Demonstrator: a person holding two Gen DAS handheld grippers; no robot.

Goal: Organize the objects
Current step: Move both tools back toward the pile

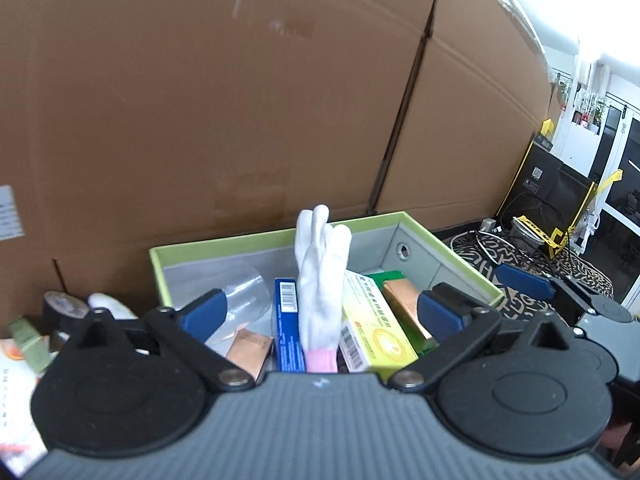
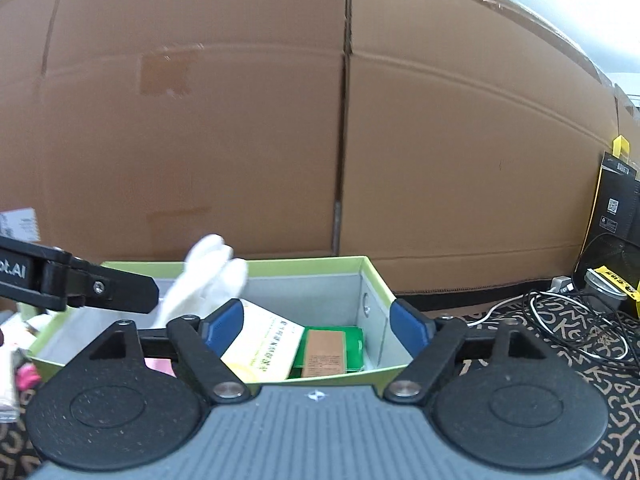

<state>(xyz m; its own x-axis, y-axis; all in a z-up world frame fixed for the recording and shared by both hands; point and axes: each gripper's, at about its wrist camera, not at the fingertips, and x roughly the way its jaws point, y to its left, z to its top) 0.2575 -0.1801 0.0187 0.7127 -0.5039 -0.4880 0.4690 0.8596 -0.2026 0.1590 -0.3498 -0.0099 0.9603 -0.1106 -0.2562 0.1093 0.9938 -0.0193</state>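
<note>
In left view only: blue box (image 1: pixel 286 320) beside glove (image 1: pixel 320 280).

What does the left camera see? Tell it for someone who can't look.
A white glove stands upright in a green box among small cartons, between the open left gripper fingers. Brown cardboard fills the background.

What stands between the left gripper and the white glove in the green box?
Nothing visible. The left gripper is open, and the glove stands upright in the box between its fingers, wedged between a blue carton and a yellow carton.
</note>
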